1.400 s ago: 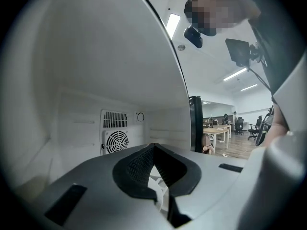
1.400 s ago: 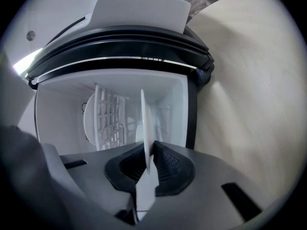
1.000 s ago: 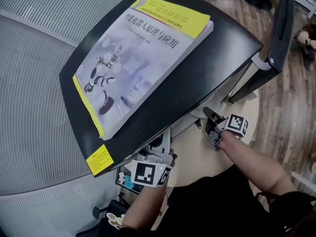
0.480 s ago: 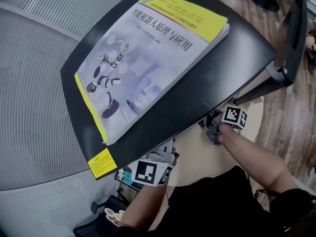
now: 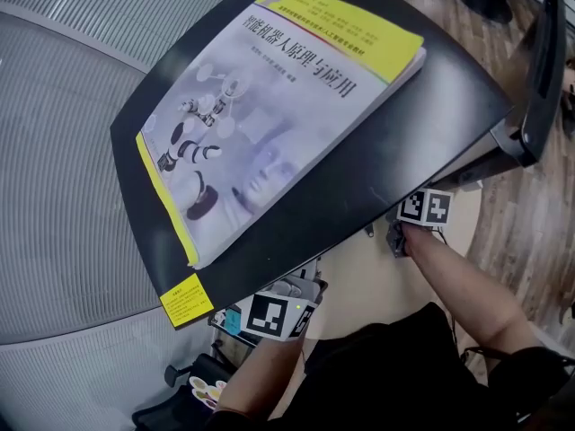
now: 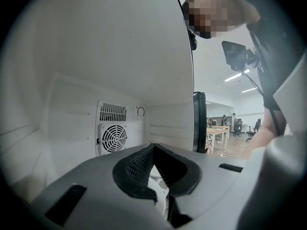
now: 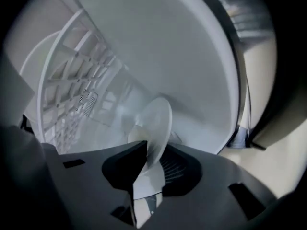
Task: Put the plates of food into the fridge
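**Loading a small black-topped, white-lined fridge [image 5: 386,164].** The right claw [image 7: 153,153] reaches in under the top on the right and has just been easing its jaws apart. A round white plate [image 7: 158,121] stands tilted between them inside the fridge, with its rim against one pad and the other pad clear of it. The left claw [image 6: 153,150], further left in the cavity, is clenched on a white rim [image 6: 157,189], probably a second plate.

**Hazard:** the tilted plate does not look flat yet on the white wire shelf [image 7: 72,80]. With the grip released it may slide, tip or shed food, though none is visible here. A knock against the shelf on withdrawal would do the same.
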{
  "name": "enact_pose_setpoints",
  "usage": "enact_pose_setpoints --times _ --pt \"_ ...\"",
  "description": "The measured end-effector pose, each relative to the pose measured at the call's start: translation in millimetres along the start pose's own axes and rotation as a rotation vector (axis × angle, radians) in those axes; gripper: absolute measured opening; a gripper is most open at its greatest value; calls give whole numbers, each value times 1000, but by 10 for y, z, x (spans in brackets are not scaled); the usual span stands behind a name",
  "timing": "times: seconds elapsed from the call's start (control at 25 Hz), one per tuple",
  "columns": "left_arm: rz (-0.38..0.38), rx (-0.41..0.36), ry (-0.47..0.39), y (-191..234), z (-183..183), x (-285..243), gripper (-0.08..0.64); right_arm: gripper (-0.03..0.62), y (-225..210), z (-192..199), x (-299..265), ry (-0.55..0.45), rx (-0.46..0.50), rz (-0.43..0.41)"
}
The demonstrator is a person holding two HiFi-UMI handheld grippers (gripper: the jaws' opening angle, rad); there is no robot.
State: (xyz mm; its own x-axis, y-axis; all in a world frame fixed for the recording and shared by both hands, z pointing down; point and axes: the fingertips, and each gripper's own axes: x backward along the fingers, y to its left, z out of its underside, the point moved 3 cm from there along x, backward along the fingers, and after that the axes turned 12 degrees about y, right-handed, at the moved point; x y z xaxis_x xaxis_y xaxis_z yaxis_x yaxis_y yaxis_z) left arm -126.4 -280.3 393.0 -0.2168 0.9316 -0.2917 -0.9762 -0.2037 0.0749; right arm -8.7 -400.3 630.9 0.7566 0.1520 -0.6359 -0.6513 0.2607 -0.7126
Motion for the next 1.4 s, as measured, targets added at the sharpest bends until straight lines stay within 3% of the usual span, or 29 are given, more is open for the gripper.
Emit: enact_pose_setpoints --times 0.12,0.4,0.56,0.88,1.12,1.4 --pt "1 -36 13 -48 -109 -27 2 99 14 -32 14 26 82 77" --pt "-7 -37 6 -96 -150 9 2 196 6 21 96 63 131 137" --pt "0 -38 -7 -165 -188 11 2 212 -178 71 145 44 132 200" --pt "-26 -38 -6 -215 -156 178 2 212 -250 142 242 10 171 199" --pt "-43 -41 -8 -267 -129 405 2 210 -176 230 430 -78 336 215" --pt "-59 -53 -18 -296 -68 759 2 210 211 276 977 -295 569 165"
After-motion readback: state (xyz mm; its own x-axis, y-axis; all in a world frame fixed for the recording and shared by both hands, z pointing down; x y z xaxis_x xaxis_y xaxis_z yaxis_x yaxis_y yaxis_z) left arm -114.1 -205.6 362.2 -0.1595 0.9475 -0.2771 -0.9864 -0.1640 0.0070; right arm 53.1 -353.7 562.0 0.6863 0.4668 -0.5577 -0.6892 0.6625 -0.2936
